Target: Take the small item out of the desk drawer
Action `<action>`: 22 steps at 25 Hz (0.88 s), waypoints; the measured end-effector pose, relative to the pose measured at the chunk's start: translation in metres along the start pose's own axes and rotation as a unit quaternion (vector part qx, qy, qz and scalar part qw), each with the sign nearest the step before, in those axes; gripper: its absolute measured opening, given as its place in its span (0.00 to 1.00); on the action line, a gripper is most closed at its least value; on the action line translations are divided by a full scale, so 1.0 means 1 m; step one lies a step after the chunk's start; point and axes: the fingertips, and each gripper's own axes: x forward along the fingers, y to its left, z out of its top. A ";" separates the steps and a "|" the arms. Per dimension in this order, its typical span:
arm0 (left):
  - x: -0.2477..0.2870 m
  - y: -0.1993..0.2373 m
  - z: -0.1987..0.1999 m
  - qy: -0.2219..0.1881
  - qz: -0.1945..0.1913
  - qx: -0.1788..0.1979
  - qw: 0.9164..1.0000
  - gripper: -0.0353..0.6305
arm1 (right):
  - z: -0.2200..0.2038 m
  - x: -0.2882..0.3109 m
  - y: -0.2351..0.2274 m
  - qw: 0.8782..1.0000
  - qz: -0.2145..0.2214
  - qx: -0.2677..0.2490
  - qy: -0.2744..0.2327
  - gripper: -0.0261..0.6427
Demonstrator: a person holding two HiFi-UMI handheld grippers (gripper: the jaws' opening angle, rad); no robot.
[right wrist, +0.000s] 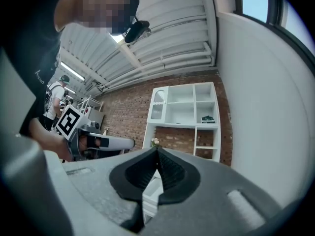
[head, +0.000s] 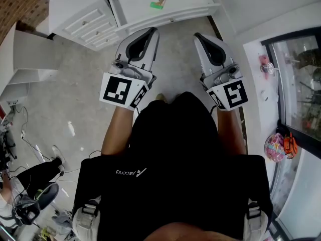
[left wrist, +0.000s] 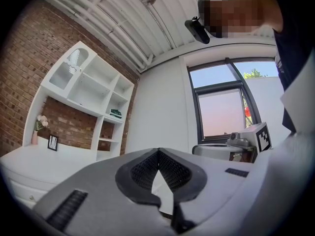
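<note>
A white desk [head: 150, 4] stands ahead of me, its drawers [head: 90, 24] all pushed in. The small item inside is hidden. A green-printed card [head: 158, 1] lies on the desk top. Both grippers are held side by side in front of the person's body, above the floor and short of the desk. My left gripper [head: 153, 30] [left wrist: 158, 150] is shut with nothing between its jaws. My right gripper [head: 197, 35] [right wrist: 157, 148] is likewise shut and empty. Neither touches the desk.
A white shelf unit [left wrist: 83, 92] [right wrist: 184, 112] stands against the brick wall above the desk. A window [left wrist: 221, 107] and white sill with a pink object [head: 276, 147] are on the right. Another person [head: 30, 185] and cables sit on the floor at lower left.
</note>
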 end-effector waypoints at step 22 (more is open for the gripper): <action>0.076 0.074 -0.029 0.029 0.020 0.005 0.999 0.05 | -0.039 0.078 -0.071 1.000 0.006 0.006 0.002 0.04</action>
